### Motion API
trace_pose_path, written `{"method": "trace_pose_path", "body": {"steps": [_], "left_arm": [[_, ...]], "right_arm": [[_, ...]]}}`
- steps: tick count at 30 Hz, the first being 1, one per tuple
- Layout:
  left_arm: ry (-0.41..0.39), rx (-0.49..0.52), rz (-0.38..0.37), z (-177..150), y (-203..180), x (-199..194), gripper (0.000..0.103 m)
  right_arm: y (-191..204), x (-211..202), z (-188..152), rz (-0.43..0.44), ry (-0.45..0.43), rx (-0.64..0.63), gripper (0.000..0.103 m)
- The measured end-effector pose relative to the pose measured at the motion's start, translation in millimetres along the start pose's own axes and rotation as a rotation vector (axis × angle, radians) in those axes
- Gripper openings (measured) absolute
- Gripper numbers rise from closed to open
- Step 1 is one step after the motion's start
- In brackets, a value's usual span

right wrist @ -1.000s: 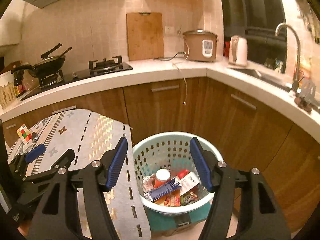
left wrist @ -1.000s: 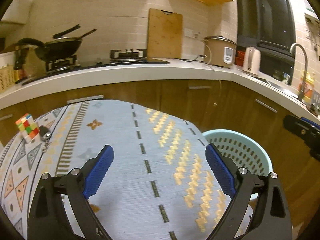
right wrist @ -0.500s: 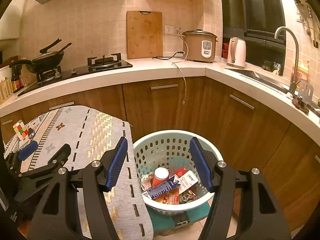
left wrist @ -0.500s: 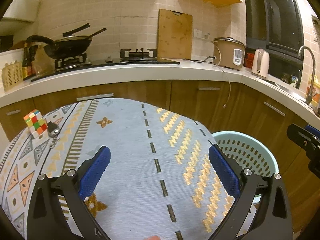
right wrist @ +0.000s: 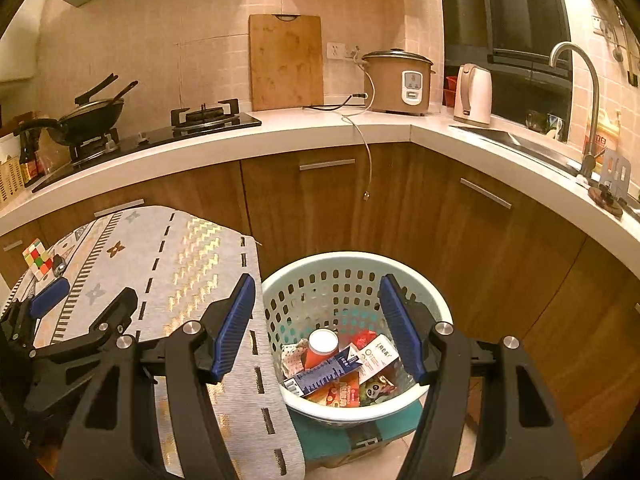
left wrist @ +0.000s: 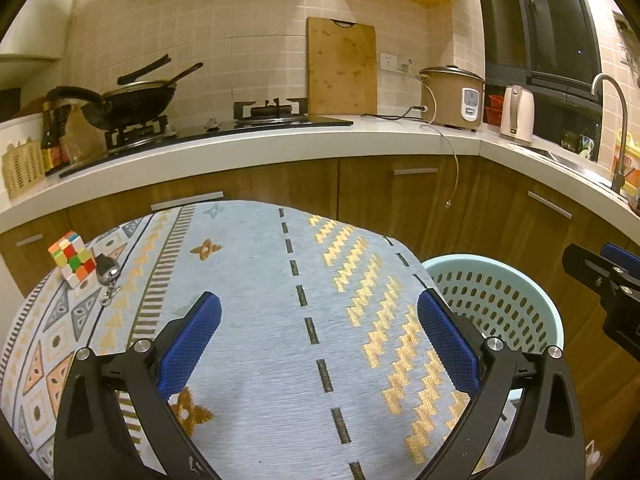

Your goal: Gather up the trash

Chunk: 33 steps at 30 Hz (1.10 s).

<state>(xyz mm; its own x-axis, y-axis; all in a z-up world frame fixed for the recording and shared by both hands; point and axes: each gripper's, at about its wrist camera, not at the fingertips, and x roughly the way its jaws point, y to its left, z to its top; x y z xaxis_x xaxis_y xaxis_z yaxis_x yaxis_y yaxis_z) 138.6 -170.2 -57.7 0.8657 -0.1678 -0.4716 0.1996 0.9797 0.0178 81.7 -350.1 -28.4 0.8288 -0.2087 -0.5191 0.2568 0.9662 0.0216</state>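
A light green perforated basket (right wrist: 400,268) stands on the floor right of the table; it also shows in the left wrist view (left wrist: 548,304). Inside lie wrappers, cartons (right wrist: 340,368) and a red cup with a white lid (right wrist: 322,344). My right gripper (right wrist: 316,324) is open and empty, held above the basket. My left gripper (left wrist: 318,344) is open and empty above the patterned tablecloth (left wrist: 256,280), with no trash showing on the cloth.
A Rubik's cube (left wrist: 72,260) and a key fob (left wrist: 107,272) lie at the table's far left. Behind runs a counter with a wok (left wrist: 128,100), stove, cutting board (left wrist: 342,72), rice cooker (left wrist: 452,96), kettle and sink tap (right wrist: 576,96). Wooden cabinets stand close behind the basket.
Both grippers have risen and drawn back slightly, so the table and basket sit lower in view. Both stay open and empty.
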Motion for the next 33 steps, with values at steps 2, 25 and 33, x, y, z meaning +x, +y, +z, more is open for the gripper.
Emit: {"method": "trace_pose_path", "body": {"steps": [2,25,33], "left_arm": [[-0.007,0.006,-0.001,-0.1,-0.7,-1.4,0.095],[-0.011,-0.001,-0.008,-0.5,-1.5,-2.3,0.095],[-0.012,-0.001,-0.01,-1.1,-2.2,-2.4,0.095]], "right_arm": [[0.1,0.0,0.4,-0.002,-0.002,-0.001,0.061],[7.5,-2.9,0.3,0.005,-0.003,-0.009,0.064],[7.8,-5.1,0.7,0.009,-0.012,-0.011,0.064]]}}
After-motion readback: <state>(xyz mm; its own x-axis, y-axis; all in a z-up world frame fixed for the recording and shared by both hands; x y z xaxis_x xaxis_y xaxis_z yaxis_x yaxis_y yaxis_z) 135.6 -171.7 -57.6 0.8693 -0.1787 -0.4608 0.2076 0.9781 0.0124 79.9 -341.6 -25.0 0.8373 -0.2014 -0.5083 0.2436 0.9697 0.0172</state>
